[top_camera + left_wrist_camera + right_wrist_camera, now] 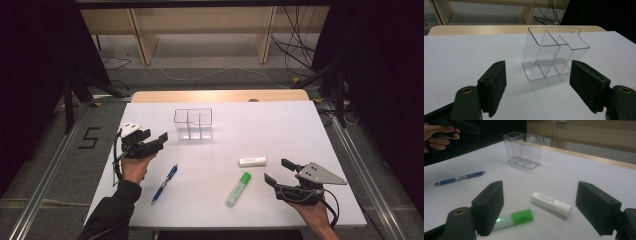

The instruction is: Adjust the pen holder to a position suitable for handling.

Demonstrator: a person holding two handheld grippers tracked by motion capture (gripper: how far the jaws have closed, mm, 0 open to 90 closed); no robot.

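Now the left gripper (156, 140) is held open, nothing gripped, apparently just short of the clear organizer (193, 123); the right gripper (278, 172) is held open over the highlighter (238, 189).

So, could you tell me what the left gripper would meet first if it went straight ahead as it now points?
Most likely the clear organizer; it stands directly ahead between the left gripper's open jaws, with bare table before it.

lighting even and soft from overhead, white surface (280, 130) bright, room beyond it dark toward 3 and 9 o'clock in the high view. shadows faint and short, one beneath the clear organizer (554, 53). mild sheen on its walls, no harsh glare. all three views low-res and soft. near claw pads slightly out of focus in both gripper views; green highlighter (514, 218) glows a bit.
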